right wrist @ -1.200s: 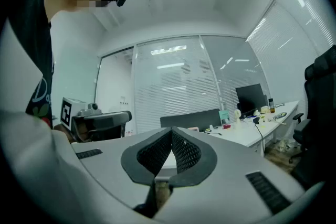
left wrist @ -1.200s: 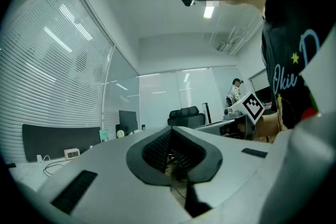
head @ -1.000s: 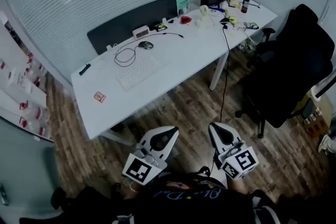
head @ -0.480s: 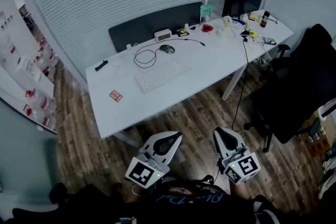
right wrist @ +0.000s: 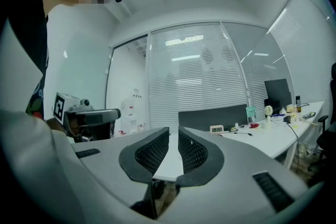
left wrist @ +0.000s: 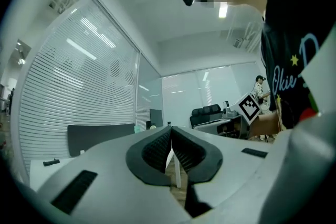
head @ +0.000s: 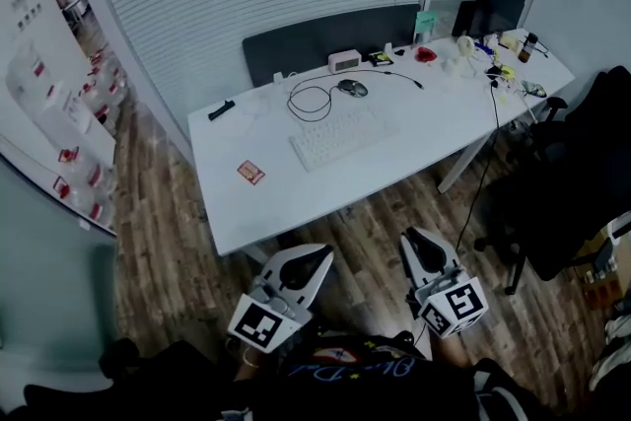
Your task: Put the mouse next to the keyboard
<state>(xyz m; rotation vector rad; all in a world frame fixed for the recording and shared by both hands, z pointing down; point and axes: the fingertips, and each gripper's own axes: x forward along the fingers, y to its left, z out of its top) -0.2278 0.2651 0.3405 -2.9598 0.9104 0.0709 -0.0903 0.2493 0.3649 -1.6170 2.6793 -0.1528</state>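
**Two empty claws, well short of the counter (head: 296, 197)**

The mouse (head: 353, 88) lies beyond the keyboard (head: 342, 136). Here the left claw (head: 317, 256) is pinched shut; the right claw (head: 414, 242) has just been opening to a slit. Best step closer, widen one claw, take the mouse by its sides.

Your mouse (head: 353, 88) sits by the desk's (head: 434, 128) far edge. The keyboard (head: 340, 135) lies mid-desk, nearer you, apart from the mouse. A red card (head: 249, 173) rests toward the left edge.

Left gripper (head: 315, 256) shut; right gripper (head: 414, 238) (nothing between fingers) just opening slightly.
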